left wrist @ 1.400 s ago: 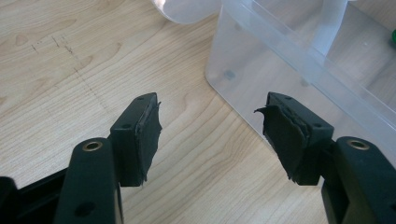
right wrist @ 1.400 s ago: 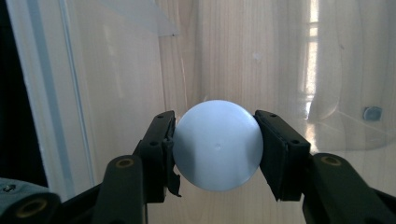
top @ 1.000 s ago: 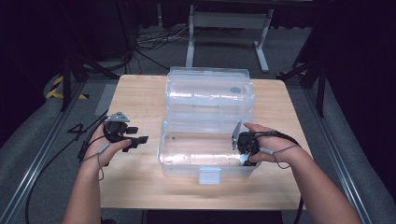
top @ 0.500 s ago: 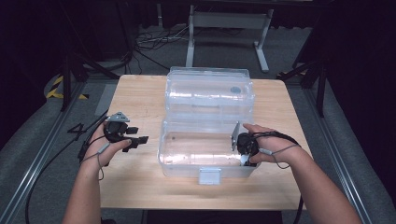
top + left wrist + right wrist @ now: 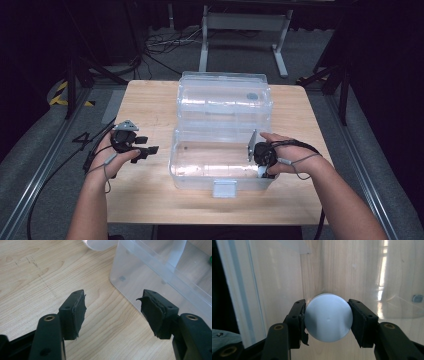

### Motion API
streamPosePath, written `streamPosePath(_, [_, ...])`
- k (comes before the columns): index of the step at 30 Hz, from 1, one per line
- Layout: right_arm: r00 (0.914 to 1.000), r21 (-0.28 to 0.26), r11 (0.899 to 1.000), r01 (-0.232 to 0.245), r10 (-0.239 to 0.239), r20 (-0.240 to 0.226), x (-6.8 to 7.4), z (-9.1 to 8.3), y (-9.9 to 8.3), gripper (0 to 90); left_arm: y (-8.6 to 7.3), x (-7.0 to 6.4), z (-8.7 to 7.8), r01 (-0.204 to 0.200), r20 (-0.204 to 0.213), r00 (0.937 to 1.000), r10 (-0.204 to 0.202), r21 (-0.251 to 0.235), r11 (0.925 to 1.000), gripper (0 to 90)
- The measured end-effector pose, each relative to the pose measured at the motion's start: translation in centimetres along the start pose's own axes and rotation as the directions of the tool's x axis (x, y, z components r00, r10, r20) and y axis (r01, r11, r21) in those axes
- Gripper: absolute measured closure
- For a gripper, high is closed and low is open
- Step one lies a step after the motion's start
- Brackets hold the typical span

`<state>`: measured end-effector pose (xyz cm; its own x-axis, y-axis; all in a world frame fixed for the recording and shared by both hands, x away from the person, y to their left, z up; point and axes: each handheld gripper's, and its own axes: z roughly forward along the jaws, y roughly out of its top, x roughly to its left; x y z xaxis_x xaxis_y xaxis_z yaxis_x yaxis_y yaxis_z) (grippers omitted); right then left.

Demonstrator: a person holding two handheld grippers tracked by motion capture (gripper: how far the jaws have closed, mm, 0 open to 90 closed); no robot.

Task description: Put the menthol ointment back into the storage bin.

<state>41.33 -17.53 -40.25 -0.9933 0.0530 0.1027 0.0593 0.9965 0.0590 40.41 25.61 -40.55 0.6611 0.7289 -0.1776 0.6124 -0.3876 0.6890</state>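
Near edge, high view: both forearms enter from the bottom, angled inward toward a clear plastic box [image 5: 220,160] on the wooden table [image 5: 150,100].

Right hand [image 5: 285,155] wraps the right gripper [image 5: 261,155] at the box's right end, wrist straight, knuckles up, thumb side toward the box. Gripper sits inside the near tub, pointing left and down. Cable [image 5: 305,160] loops over the back of the hand. In the right gripper view the right gripper [image 5: 327,315] is clamped on a pale blue-grey round cap [image 5: 327,318], both pads touching its sides, flat face toward the camera. The cap is low in the tub, just beside the clear side wall [image 5: 249,290]; whether it touches the floor is unclear.

Left hand [image 5: 112,152] holds the left gripper [image 5: 145,145] out over bare table, left of the box, palm partly up, fingers curled under the body, grey plate [image 5: 125,125] on top. Jaws point right toward the box. In the left gripper view the left gripper [image 5: 113,310] is spread wide with nothing between the pads, wood grain under it, box corner [image 5: 140,282] just beyond the right jaw, not touching.

Farther: the box's open lid [image 5: 225,97] lies flat behind the tub. Beyond the table, a metal stand [image 5: 245,30] and floor cables [image 5: 160,42].
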Motion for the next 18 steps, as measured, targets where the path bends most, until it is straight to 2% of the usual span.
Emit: streamPosePath(18, [0.9995,0.002,1.000,-0.022,0.022,-0.020,-0.14,-0.01,-0.03,49.0,-0.01,-0.03,-0.10,-0.001,0.000,1.0000,0.001,0.004,1.0000,36.9])
